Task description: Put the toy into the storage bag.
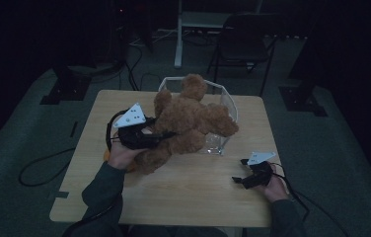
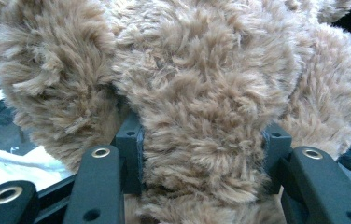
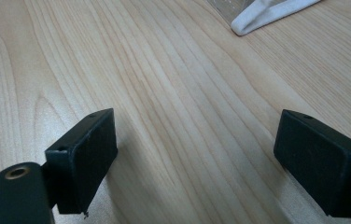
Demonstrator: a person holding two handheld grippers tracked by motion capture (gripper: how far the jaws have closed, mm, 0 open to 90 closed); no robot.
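A brown teddy bear (image 1: 186, 121) hangs above the wooden table (image 1: 183, 192), partly over the clear bin (image 1: 223, 101). My left gripper (image 1: 161, 136) is shut on the bear's body, its black jaws sunk into the fur. Up close in the left gripper view, the bear (image 2: 201, 93) bulges between the two pads of my left gripper (image 2: 201, 158). My right gripper (image 1: 238, 178) rests low over the table near the front right, jaws wide apart. In the right gripper view, the open right gripper (image 3: 194, 161) has only bare wood (image 3: 164, 93) between its pads.
The clear bin with a white rim stands at the table's far middle; its white base corner (image 3: 267, 14) lies ahead of the right gripper. A dark chair (image 1: 242, 42) and cables sit on the floor beyond the table. An orange object (image 1: 107, 154) peeks out beside the left hand.
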